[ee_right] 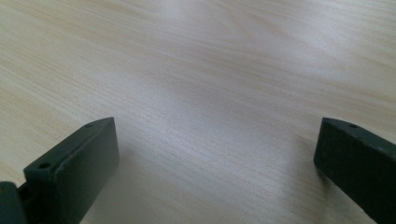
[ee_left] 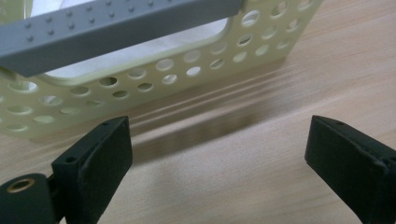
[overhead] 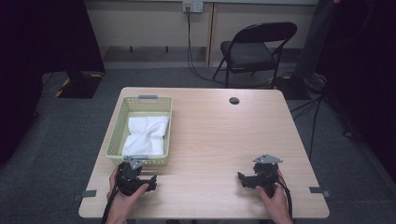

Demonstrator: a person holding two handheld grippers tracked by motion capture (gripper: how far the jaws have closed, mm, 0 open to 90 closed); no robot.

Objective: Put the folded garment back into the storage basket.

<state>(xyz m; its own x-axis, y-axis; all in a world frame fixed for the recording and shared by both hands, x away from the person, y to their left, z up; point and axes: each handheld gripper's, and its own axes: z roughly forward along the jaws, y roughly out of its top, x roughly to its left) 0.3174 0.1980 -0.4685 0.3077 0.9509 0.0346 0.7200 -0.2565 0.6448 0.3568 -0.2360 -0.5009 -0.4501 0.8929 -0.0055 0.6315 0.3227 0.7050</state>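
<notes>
A lab or test room is indicated. A light wooden table (overhead: 219,140) with a cable grommet hole (overhead: 234,101) is set on grey carpet (overhead: 70,140). A black folding chair (overhead: 254,49), a wall socket (overhead: 192,6) with trailing cable, and stand bases marked with hazard tape (overhead: 77,84) are seen.

left tool (overhead: 150,179) — jaws wide apart | right tool (overhead: 241,178) — jaws wide apart

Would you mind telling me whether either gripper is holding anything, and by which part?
Nothing is held. The left gripper is open near the basket, and the right gripper is open over the table.
</notes>
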